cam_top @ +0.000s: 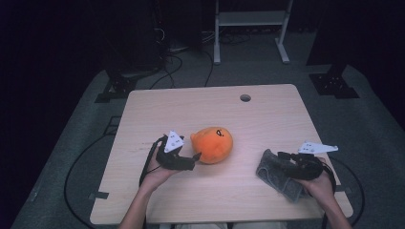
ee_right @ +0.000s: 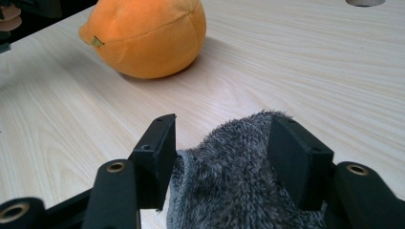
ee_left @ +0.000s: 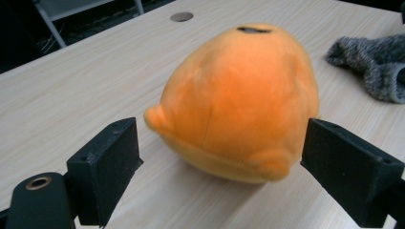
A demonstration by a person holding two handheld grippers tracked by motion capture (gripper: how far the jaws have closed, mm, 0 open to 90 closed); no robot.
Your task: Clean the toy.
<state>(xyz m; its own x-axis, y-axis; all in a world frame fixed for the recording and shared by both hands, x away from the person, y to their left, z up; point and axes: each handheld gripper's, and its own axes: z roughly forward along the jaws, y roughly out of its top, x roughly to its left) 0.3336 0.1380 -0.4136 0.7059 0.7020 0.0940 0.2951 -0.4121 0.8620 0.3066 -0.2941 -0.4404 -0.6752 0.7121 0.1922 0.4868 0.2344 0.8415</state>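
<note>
Right tool, at about 4 o'clock on the table: jaws stand apart around a grey fuzzy sock, one on either side of the cloth. In the right gripper view the sock bulges up between them; the left jaw shows a sliver of gap, the right one is against the pile, and I read no real squeeze. Judgement: the sock lies loose on the wood, straddled rather than gripped.

Left tool, at about 8 o'clock: jaws spread wide, level with the table, aimed at the orange plush toy. In the left gripper view the toy sits ahead of both jaws, a stubby limb toward the left one, the right one near its flank; neither pad presses. Judgement: the wide spread suits a round, soft body that needs a broad bite low on its sides.

Toy rests near the table's centre, face patch up, well apart from the sock.

Farther off, at 12 o'clock, a round cable hole in the table; beyond it a white frame on the dark floor.
</note>
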